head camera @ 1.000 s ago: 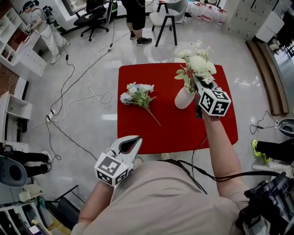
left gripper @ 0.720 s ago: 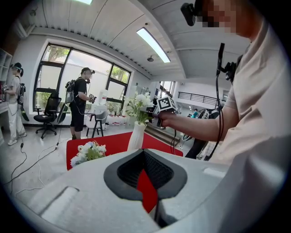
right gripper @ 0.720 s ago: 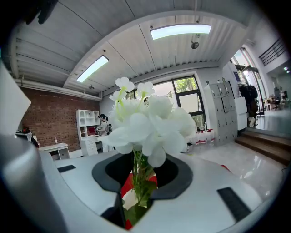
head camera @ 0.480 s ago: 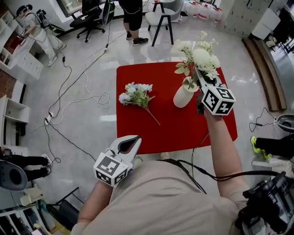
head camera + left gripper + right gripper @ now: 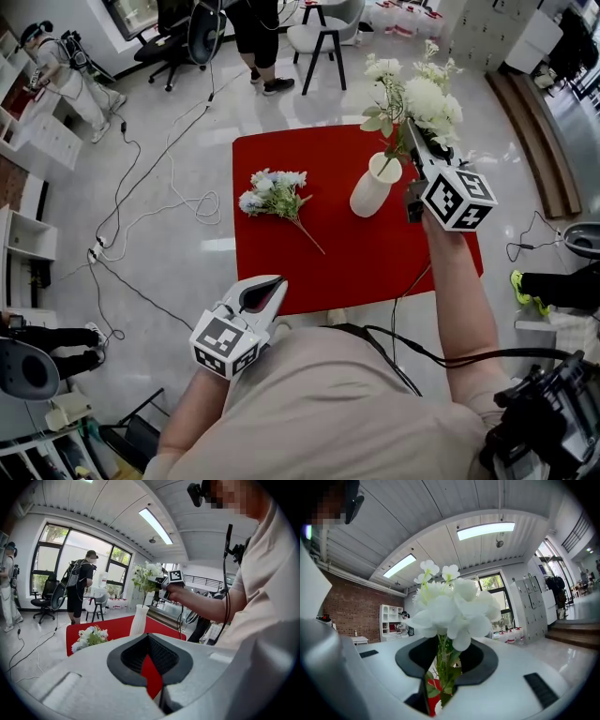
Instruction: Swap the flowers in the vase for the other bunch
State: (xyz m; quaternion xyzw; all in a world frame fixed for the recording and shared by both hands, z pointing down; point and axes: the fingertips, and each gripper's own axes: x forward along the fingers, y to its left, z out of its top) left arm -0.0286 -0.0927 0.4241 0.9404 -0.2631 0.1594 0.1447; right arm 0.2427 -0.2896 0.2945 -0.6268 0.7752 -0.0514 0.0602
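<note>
The fingers [image 5: 412,656] of my right gripper [image 5: 411,141] are clamped on the stems of the white flowers [image 5: 427,94], whose lowest ends reach the mouth of the vase [image 5: 373,187] on the red table [image 5: 328,267]. The other bunch [image 5: 277,192] lies to the vase's left, apart from it. My left gripper [image 5: 279,281], jaws together and empty, hangs by the table's near edge.

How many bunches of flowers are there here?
2. The white bunch is held in the right gripper over the vase. The blue-and-white bunch lies on the red table, left of the vase. None seems hidden.
</note>
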